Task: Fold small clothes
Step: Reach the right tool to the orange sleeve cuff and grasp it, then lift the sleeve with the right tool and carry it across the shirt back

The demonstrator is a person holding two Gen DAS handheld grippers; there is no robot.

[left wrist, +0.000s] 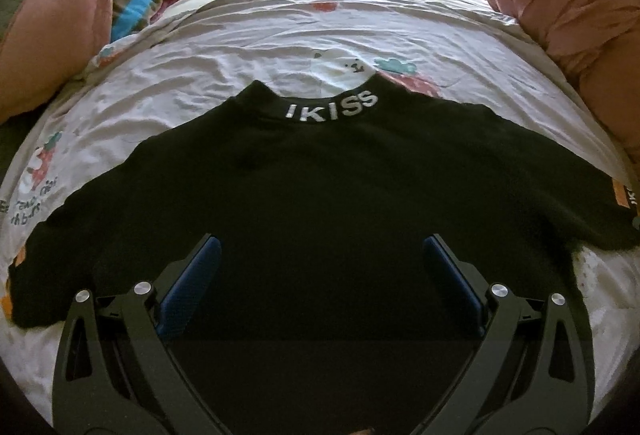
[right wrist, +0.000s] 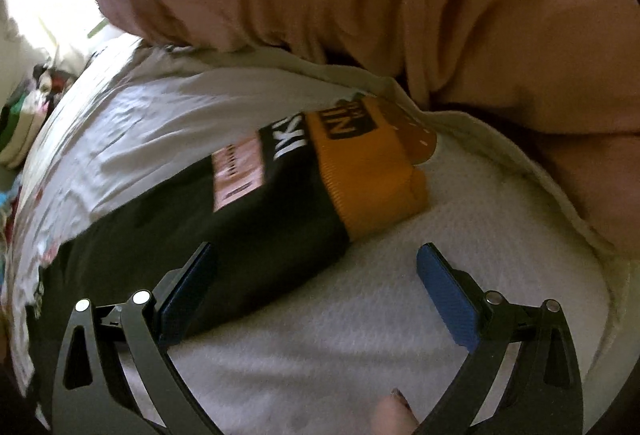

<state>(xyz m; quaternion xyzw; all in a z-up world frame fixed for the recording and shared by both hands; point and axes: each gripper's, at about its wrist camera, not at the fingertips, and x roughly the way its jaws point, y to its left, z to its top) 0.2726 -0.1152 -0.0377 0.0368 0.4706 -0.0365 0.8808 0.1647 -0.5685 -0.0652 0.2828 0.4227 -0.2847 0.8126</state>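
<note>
Black sweatshirt (left wrist: 320, 187) spread flat on bed sheet (left wrist: 248, 35), ready for first fold. Left gripper (left wrist: 322, 255) wide open, empty, above hem. Right gripper (right wrist: 316, 267) wide open, empty, beside orange cuff (right wrist: 372, 175), probably to take sleeve.

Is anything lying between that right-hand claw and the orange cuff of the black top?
Nothing visible. The right gripper is open just short of the orange cuff of the black top, with only bare white bedding and the sleeve itself between them. The pink pillow lies beyond the cuff, not in the way.
</note>
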